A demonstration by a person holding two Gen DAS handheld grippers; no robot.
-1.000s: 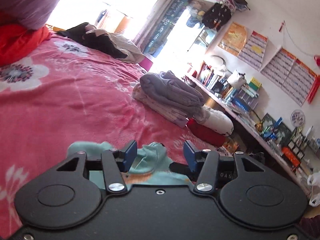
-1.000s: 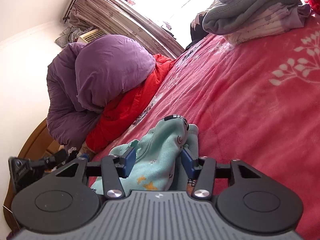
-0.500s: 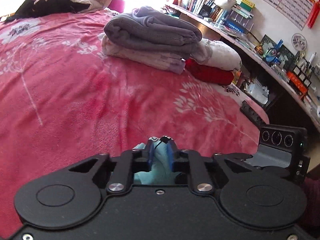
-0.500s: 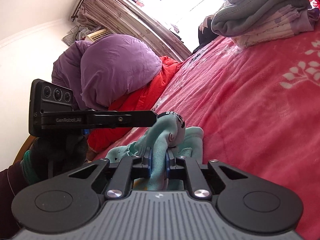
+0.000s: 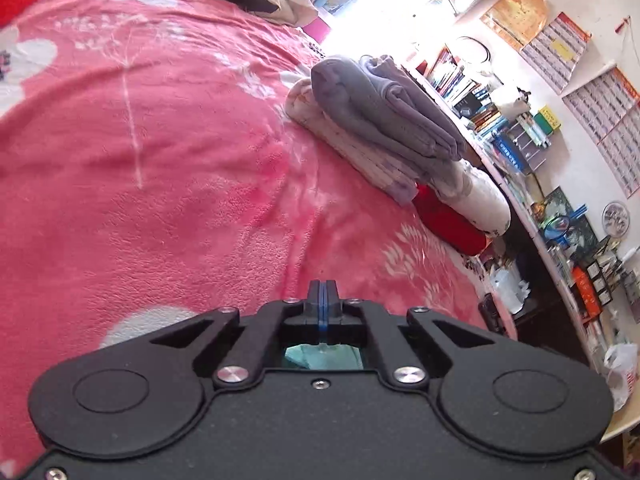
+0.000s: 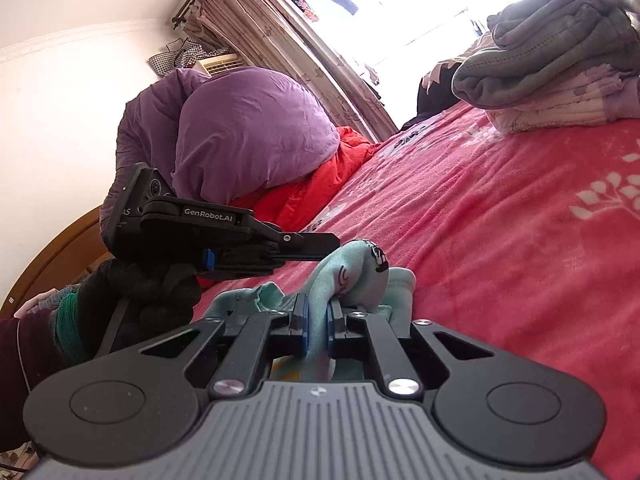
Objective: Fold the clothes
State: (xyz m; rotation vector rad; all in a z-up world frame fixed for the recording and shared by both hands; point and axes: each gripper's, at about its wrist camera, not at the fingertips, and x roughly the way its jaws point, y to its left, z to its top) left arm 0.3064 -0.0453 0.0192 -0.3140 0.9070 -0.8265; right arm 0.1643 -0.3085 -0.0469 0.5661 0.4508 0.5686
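Both tongs newly pinched on teal garment

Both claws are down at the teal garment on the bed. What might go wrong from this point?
1. The left claw is shut with no cloth visible in its grip. It may have missed the teal garment, so a lift would drag one side only.
2. The right claw has just closed on a bunched ridge, possibly several layers, so the fold may come out crooked.

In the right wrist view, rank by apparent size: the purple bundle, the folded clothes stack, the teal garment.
1. purple bundle
2. folded clothes stack, partly cut off by the frame, so unsure
3. teal garment, nearest the camera, partly hidden
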